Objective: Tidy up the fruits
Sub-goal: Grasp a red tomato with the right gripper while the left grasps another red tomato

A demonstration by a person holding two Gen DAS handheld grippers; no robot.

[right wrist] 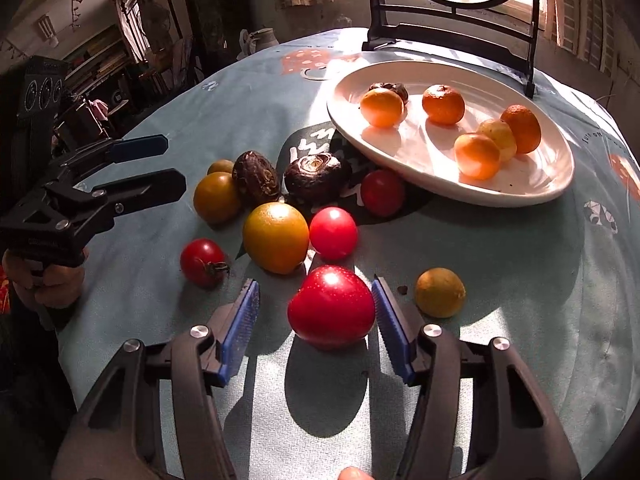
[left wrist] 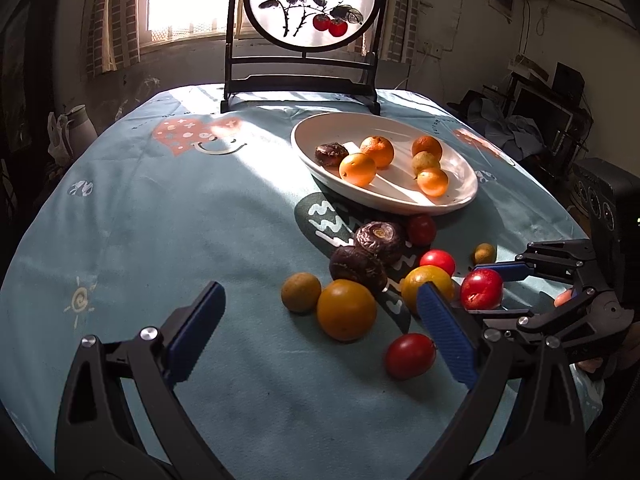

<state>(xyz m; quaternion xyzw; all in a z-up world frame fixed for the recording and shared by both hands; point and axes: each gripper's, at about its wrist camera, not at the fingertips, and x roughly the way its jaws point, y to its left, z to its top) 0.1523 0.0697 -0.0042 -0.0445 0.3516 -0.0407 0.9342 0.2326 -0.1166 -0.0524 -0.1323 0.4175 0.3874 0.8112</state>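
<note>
A right gripper straddled a red tomato on a table draped in a pale blue cloth, its blue pads spread to either side of the fruit. The right-hand pad sat just beside the skin, the left-hand one stood apart, and no squeeze had begun, a stance that appeared chosen to bracket the fruit before a lift toward the white oval dish.

That dish, tilted slightly on the cloth in front of a painted screen, held 6 pieces: 5 orange or yellowish citrus fruits and 1 dark, wrinkled one, suggesting the sorting was partly done.

The rest of the loose fruit lay in a cluster between the dish and the grippers. It included 2 dark wrinkled fruits touching each other, 2 larger yellow-orange citrus, several smaller tomatoes and a few small greenish-yellow fruits, one just beside the right gripper's outer finger.

The left gripper hung low over bare cloth at the near edge of the cluster, fingers spread wide and holding nothing. It looked parked clear of the right gripper's line, close enough to take one of the citrus fruits next.

The round tomato seemed likely to roll if the pads met it off-centre, which may explain the level, symmetric approach.
</note>
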